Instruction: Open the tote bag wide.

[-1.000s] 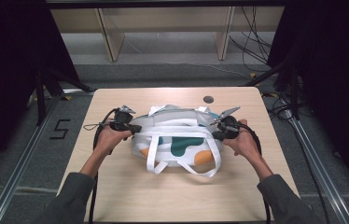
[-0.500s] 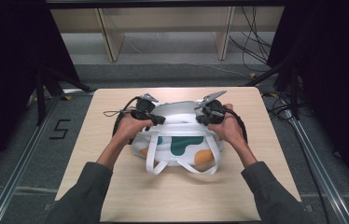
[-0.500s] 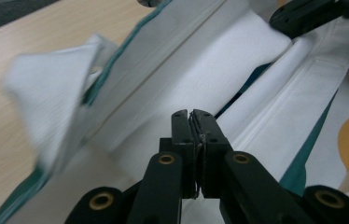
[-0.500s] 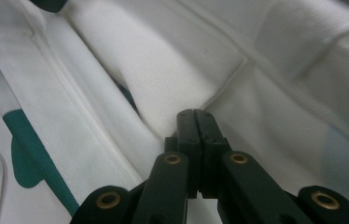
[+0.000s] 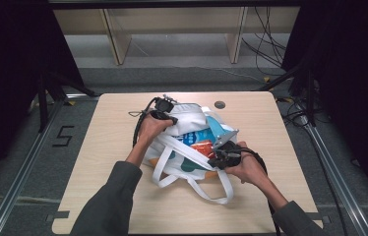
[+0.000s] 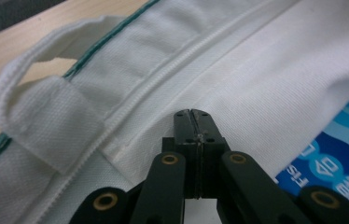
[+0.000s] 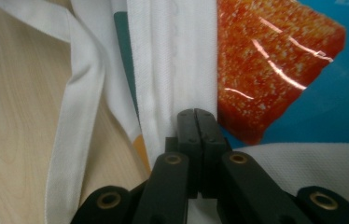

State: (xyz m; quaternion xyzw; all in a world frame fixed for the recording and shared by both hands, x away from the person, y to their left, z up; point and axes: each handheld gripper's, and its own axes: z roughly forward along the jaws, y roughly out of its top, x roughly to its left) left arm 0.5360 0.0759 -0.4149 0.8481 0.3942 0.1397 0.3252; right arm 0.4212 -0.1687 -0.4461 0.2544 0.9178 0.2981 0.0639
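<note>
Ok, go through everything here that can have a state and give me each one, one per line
tote bag: lying on the table, mouth pulled open
snack packet: partly inside the bag, showing at the mouth
left claw: shut on the bag's rim
right claw: shut on the bag's rim
bag straps: slack on the table

A bag (image 5: 187, 142) is laid at frame centre on the desk (image 5: 108, 147); a packet (image 5: 199, 140) is held within it, straps (image 5: 211, 189) spread toward the lower edge.

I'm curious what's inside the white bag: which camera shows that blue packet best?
The high view: the blue packet shows whole in the tote bag's open mouth. The right gripper view shows its orange picture close; the left gripper view, one printed corner.
</note>
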